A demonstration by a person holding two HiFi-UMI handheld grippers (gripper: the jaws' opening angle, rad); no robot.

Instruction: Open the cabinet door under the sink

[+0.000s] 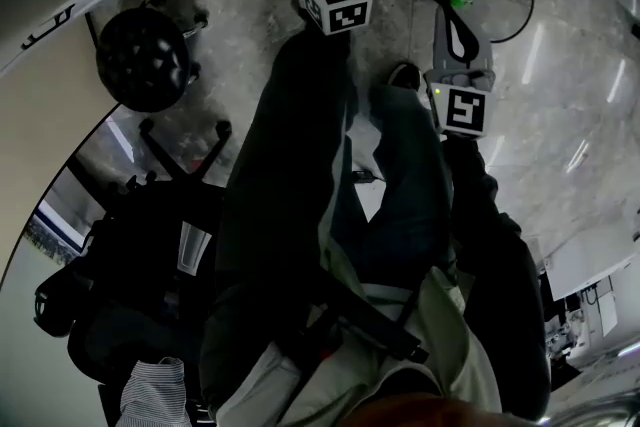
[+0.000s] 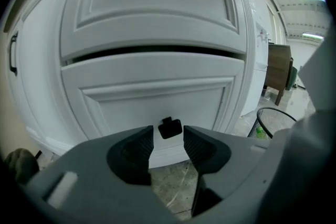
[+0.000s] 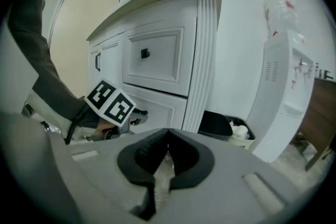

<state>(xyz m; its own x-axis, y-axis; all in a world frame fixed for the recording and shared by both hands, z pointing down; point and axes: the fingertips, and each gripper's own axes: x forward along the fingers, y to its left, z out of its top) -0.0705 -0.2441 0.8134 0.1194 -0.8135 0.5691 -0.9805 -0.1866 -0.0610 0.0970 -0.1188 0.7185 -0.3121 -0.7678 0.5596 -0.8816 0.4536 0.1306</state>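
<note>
The cabinet door [image 2: 157, 97] is the lower white panel of the cabinet, under the dark gap that separates it from the upper panel [image 2: 157, 13]. Its small black knob [image 2: 169, 127] sits near the bottom edge of the door, and I take this knob as the reference.

The left claw [image 2: 168, 140] is released. Its jaws stand apart, one on each side of the knob, and the knob seems to be a little beyond them, not yet pressed. The right claw [image 3: 167, 140] is clenched on nothing and is well apart from the knob, off to its right and farther from the cabinet. A wire bin [image 2: 273, 123] stands on the floor, also to the right of the knob.

I judge the door to be stiff painted wood, rigid and not fragile, which swings on hinges I cannot see. The knob is small, hard and probably smooth, so it can slip. The best hold is across its two sides, deep behind its head.
</note>
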